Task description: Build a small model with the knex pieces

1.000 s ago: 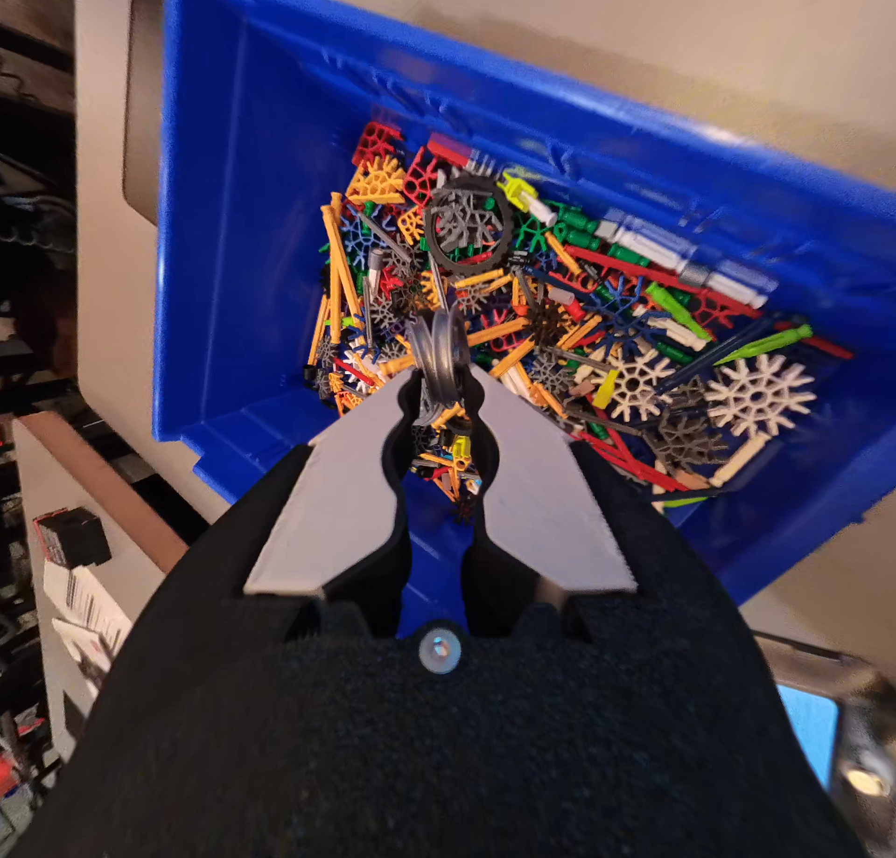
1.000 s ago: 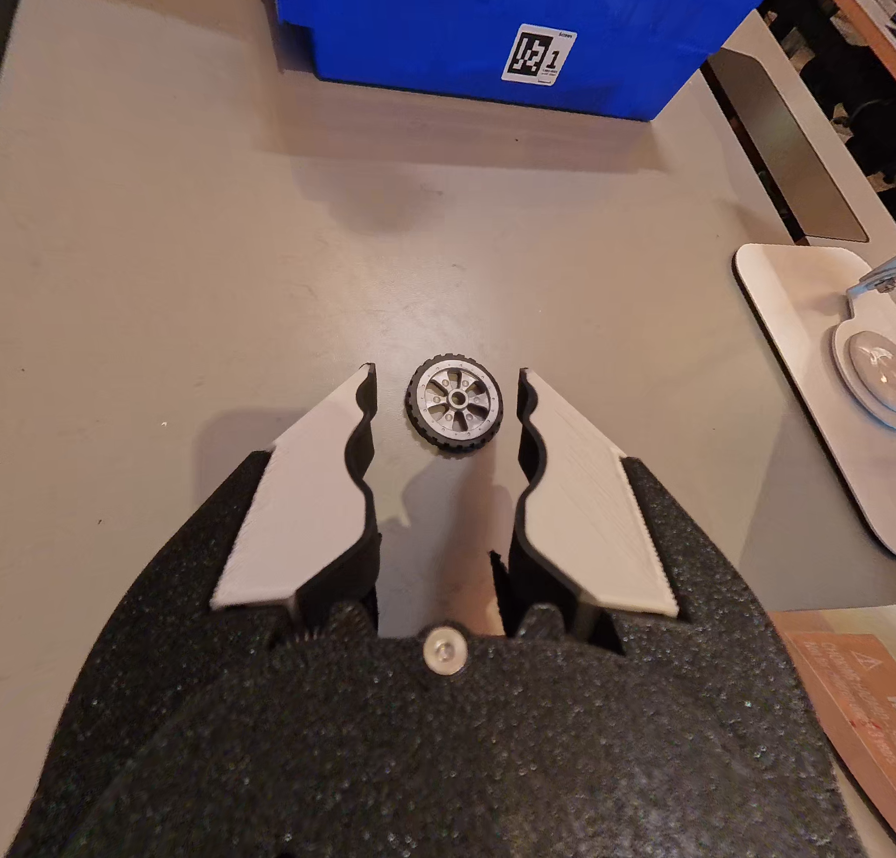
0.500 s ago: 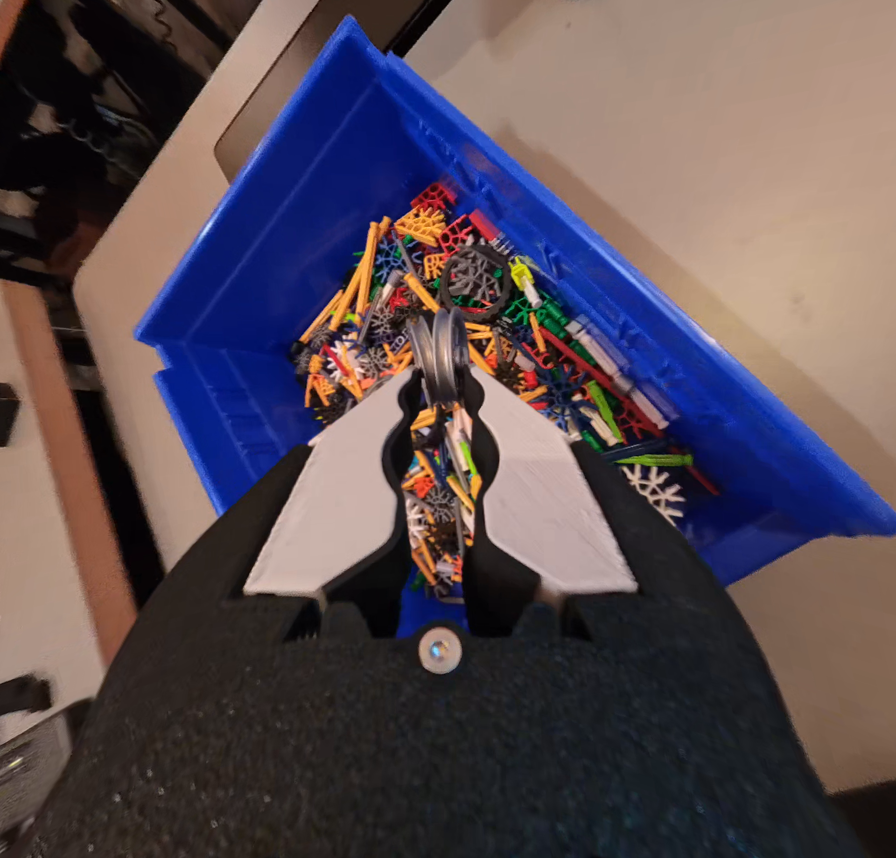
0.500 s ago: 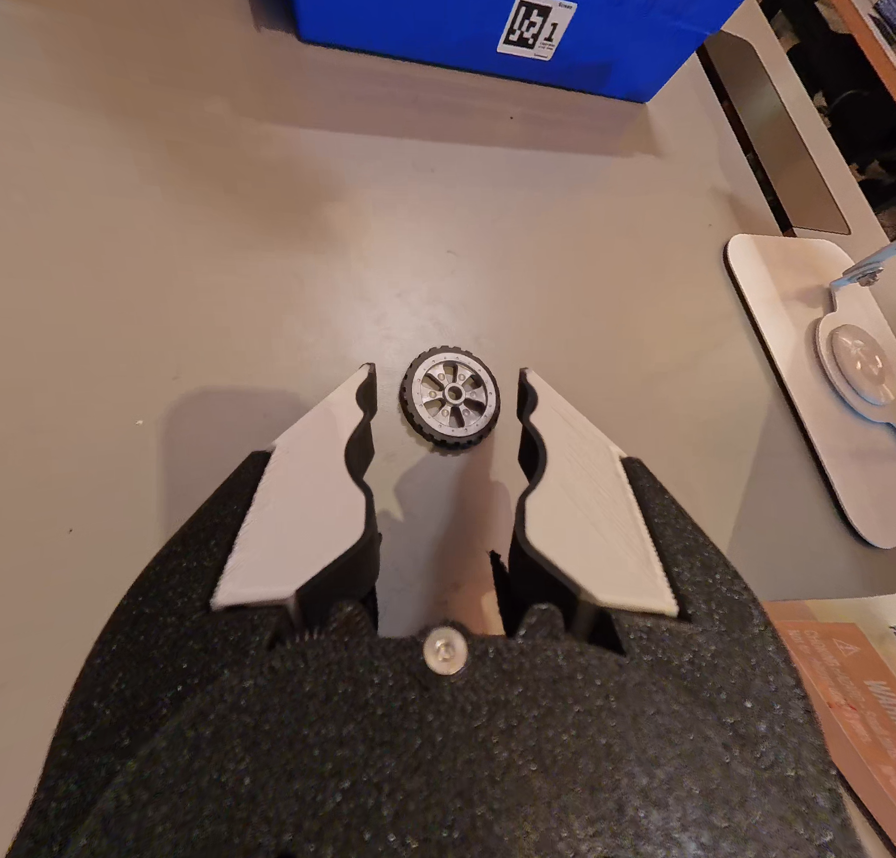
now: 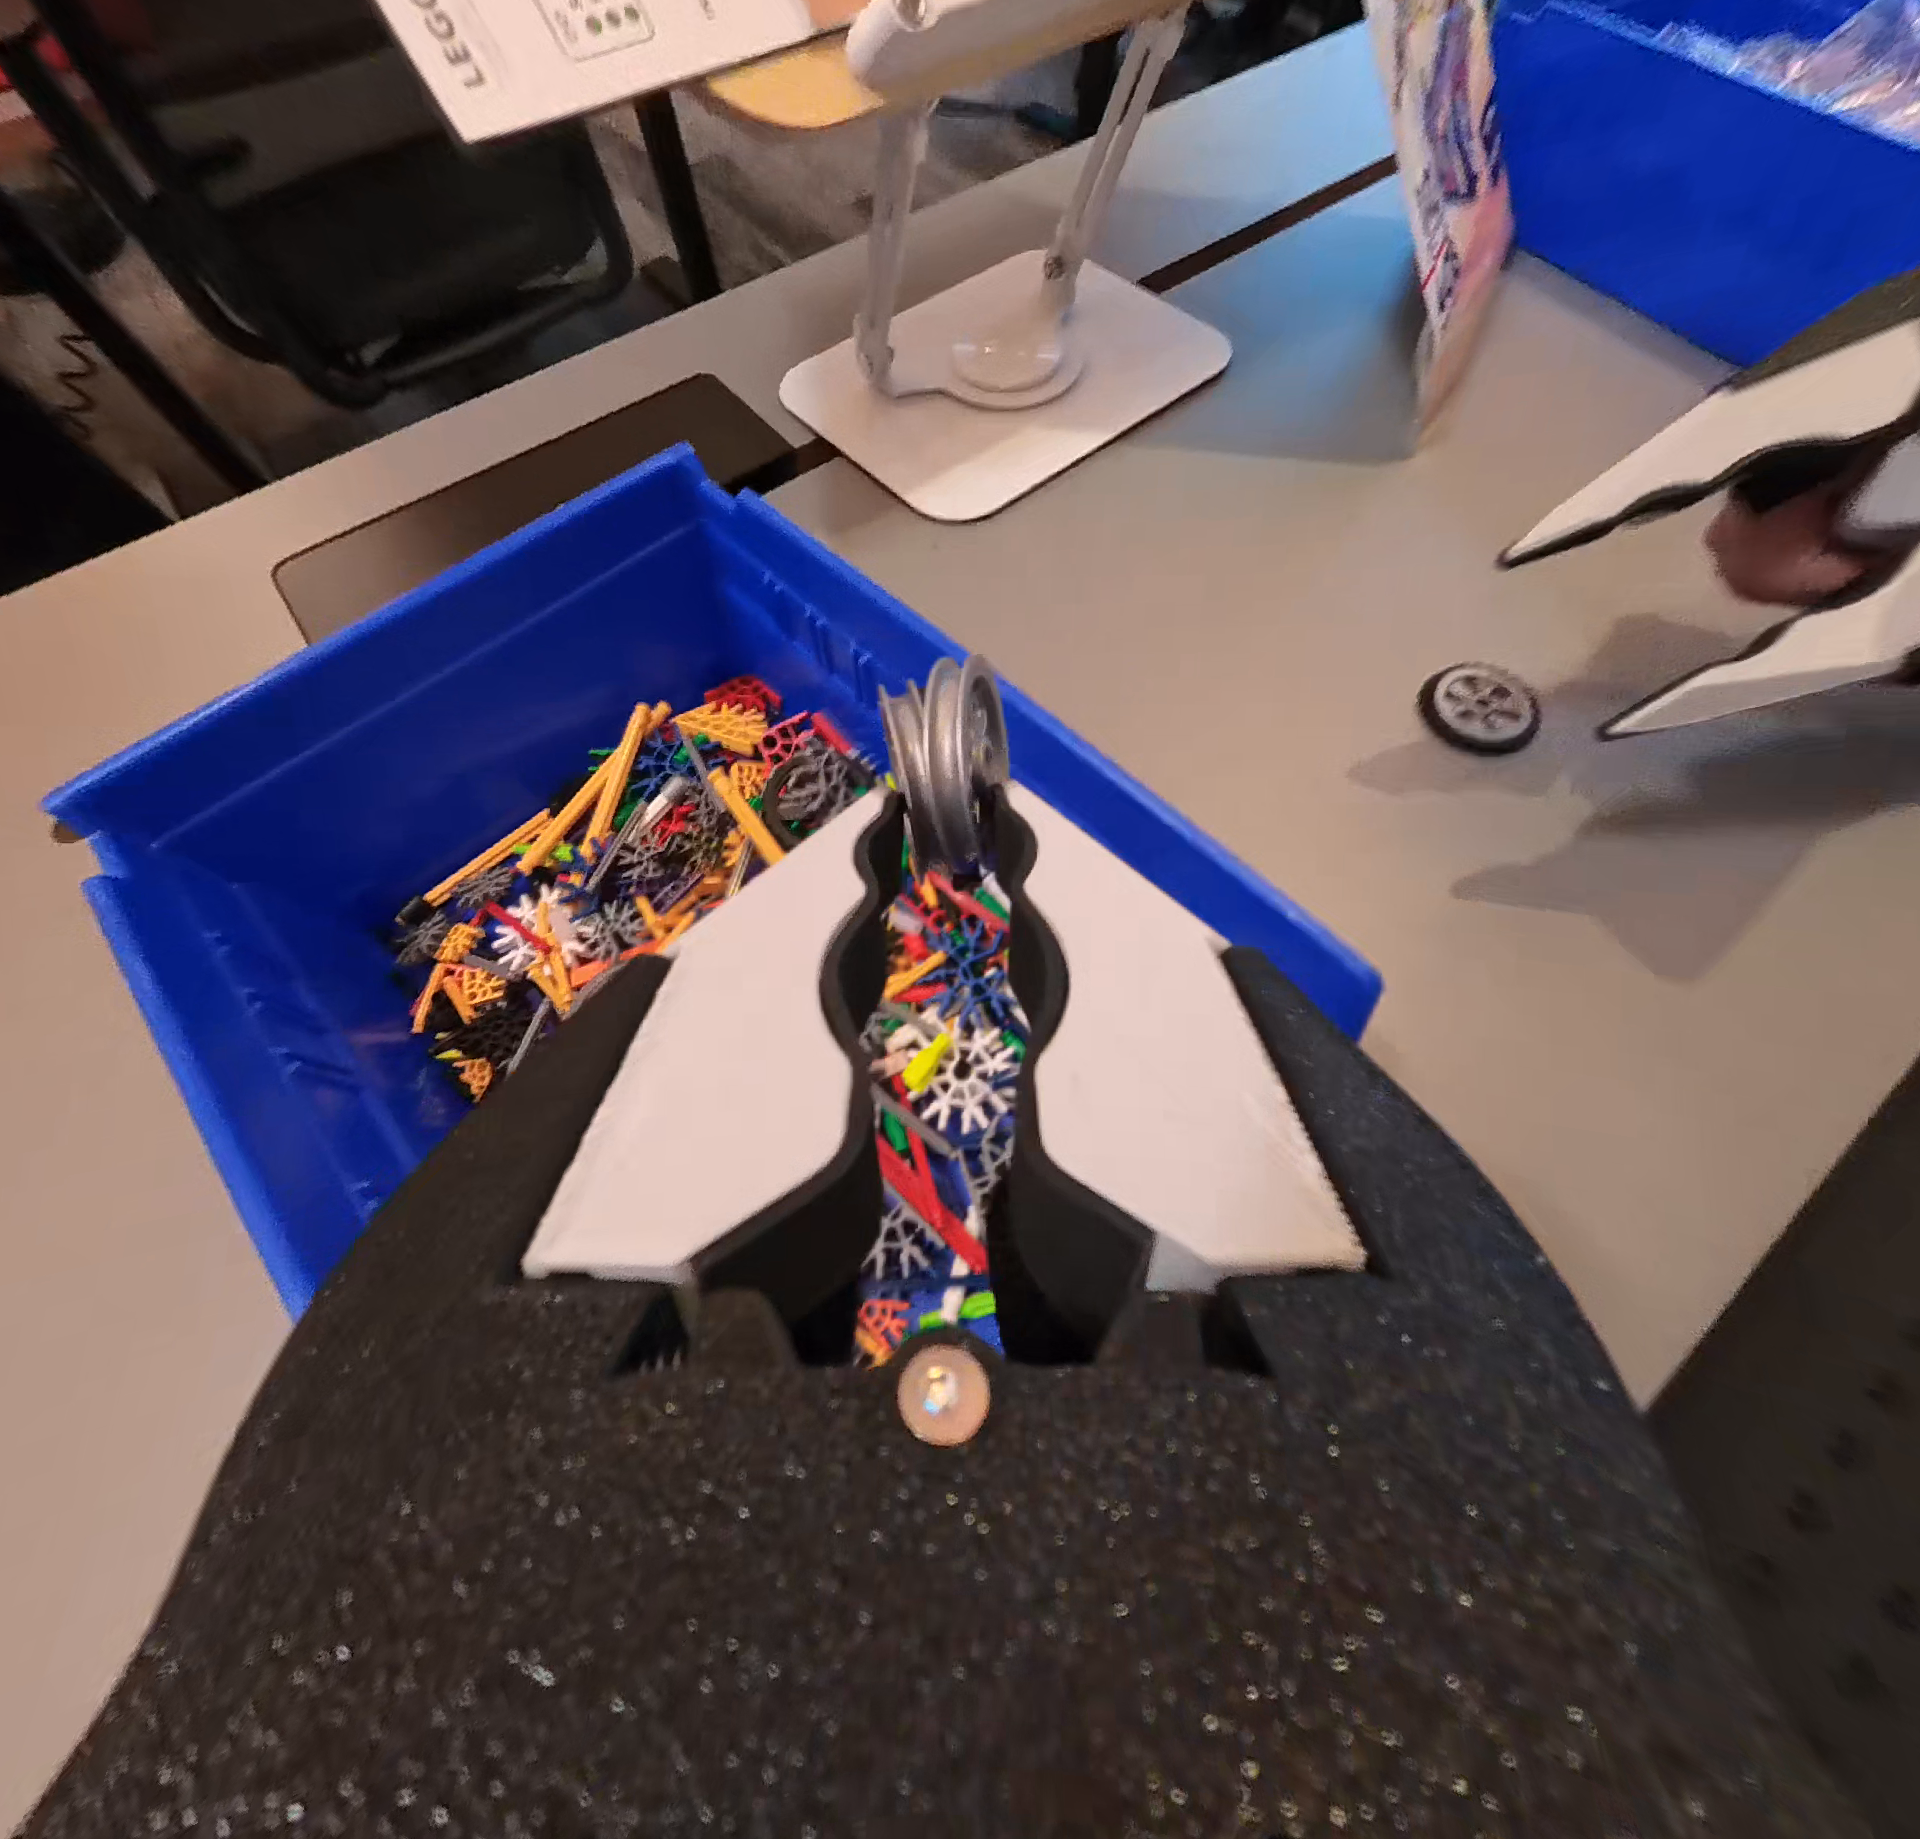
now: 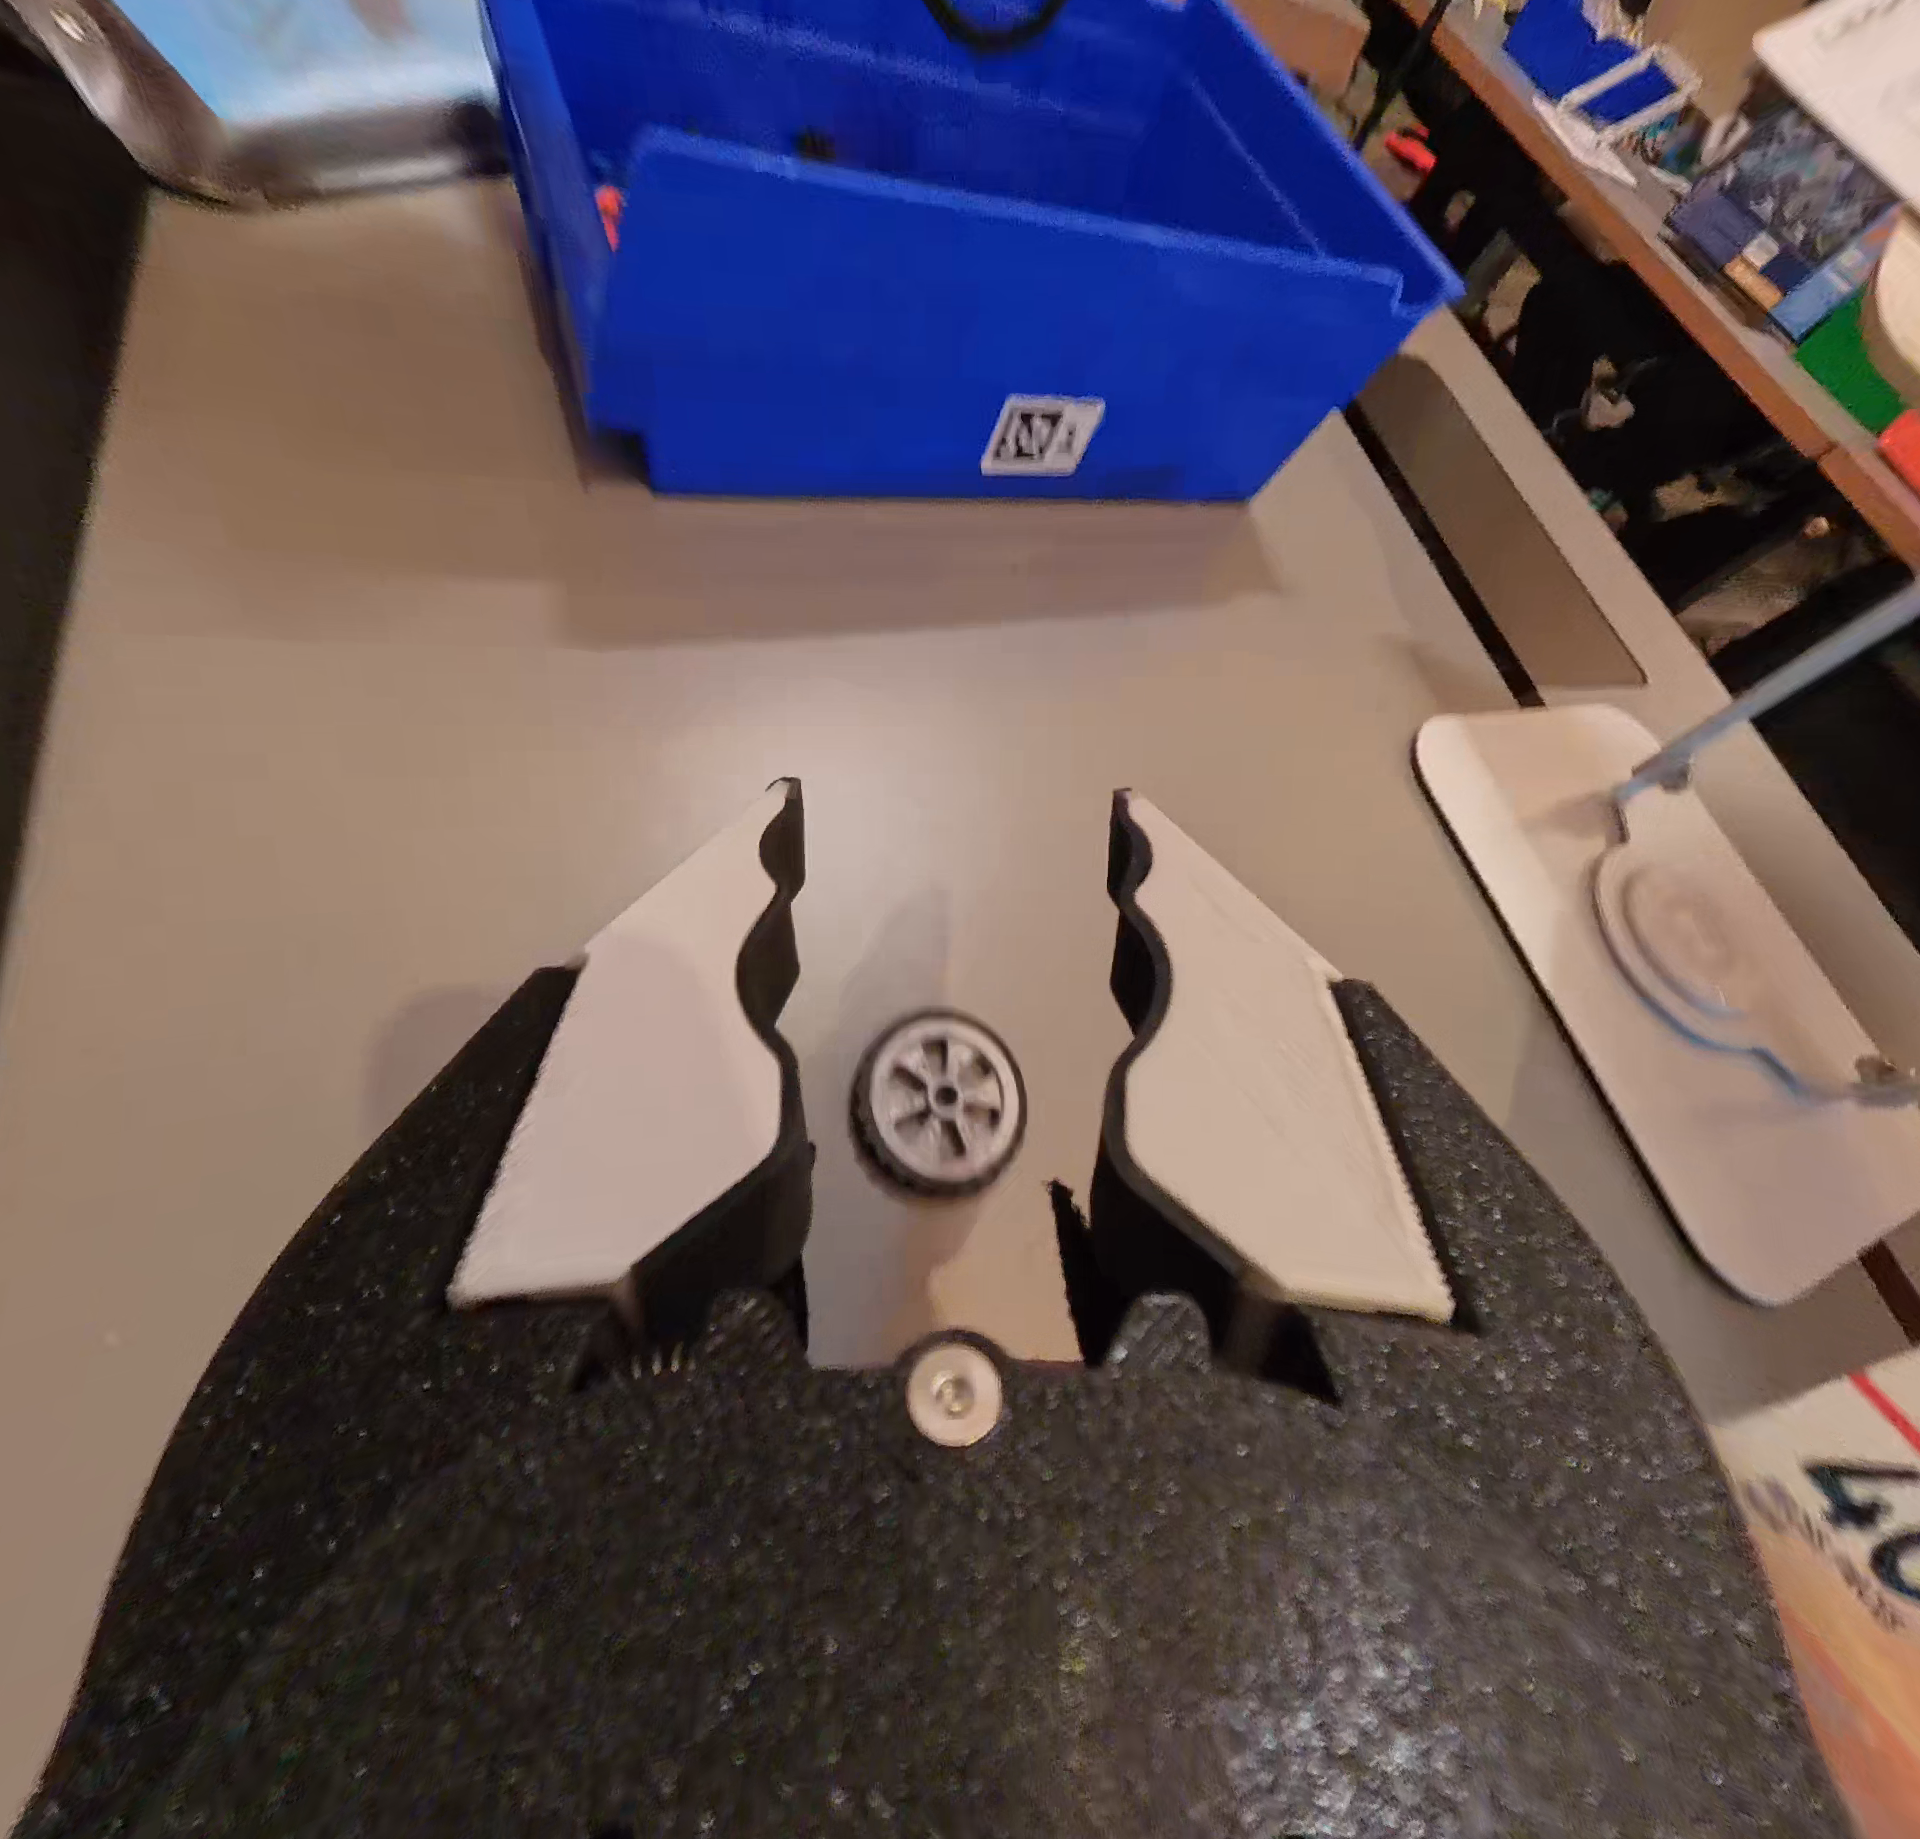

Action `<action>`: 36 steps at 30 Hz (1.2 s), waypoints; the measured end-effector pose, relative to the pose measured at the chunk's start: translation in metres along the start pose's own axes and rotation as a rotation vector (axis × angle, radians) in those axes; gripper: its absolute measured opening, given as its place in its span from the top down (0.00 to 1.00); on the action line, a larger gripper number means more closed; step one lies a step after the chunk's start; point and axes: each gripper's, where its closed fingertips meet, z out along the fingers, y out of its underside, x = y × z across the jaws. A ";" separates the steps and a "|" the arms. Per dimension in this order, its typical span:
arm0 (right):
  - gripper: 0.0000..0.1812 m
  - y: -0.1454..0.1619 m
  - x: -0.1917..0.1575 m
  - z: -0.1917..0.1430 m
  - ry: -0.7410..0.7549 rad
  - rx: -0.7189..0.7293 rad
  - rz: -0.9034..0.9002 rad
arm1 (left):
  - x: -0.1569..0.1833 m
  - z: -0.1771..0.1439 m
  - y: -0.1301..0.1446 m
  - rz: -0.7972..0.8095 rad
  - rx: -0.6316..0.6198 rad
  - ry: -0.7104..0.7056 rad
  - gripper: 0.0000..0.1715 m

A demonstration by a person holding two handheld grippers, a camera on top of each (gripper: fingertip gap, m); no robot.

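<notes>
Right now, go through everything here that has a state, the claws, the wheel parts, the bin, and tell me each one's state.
Left claw: shut on the grey pulley wheel.
Grey pulley wheel: held on edge at the fingertips, above the bin.
Right claw: open, holding nothing.
Tyred wheel: lying flat on the table, between the open fingers, untouched.
Blue bin: open-topped, upright, holding a pile of mixed coloured pieces.

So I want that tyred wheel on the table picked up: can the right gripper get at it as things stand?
Probably yes: the right gripper is open, the small wheel lies flat on the table between its fingers, untouched, with nothing around it.
</notes>
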 end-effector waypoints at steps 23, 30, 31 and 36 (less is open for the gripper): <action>0.68 -0.092 -0.037 0.036 -0.200 0.176 0.077 | 0.119 0.014 -0.017 0.335 0.047 -0.084 0.92; 0.68 -0.090 -0.023 0.017 -0.244 0.239 0.122 | 0.149 0.031 -0.025 0.374 0.111 -0.024 0.91; 0.68 -0.089 -0.021 0.016 -0.252 0.243 0.131 | 0.151 0.031 -0.024 0.367 0.116 -0.015 0.91; 0.72 -0.083 -0.019 0.021 -0.259 0.232 0.162 | 0.142 0.031 -0.023 0.334 0.143 -0.031 0.92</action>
